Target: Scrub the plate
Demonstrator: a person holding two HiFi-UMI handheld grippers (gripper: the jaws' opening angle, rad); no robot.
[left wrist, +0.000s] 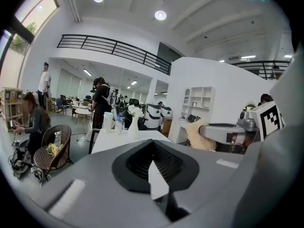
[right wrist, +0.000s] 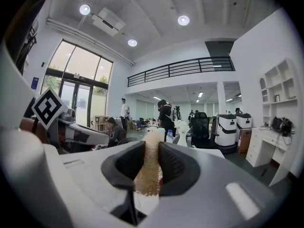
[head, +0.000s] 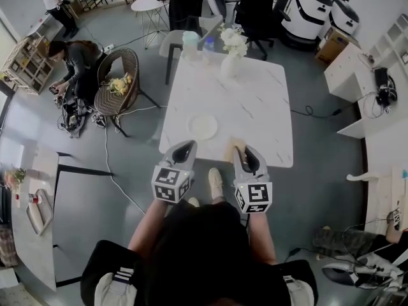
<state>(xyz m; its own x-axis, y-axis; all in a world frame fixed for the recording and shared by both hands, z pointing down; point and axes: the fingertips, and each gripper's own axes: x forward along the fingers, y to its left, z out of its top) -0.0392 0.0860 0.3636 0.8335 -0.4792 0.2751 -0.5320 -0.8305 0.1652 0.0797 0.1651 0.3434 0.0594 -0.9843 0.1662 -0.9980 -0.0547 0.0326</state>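
On the near half of the white table [head: 255, 113], the plate [head: 202, 127] is lying unheld, just beyond both grippers. The right gripper [head: 241, 153] is pinching a tan scrubber [right wrist: 149, 167], while the left gripper [head: 185, 149] is pressed together, empty. Scrubbing one-handed is risking the loose plate sliding away.

Open tabletop [head: 255, 110] around plate [head: 203, 127]; vase [head: 229, 65] beyond
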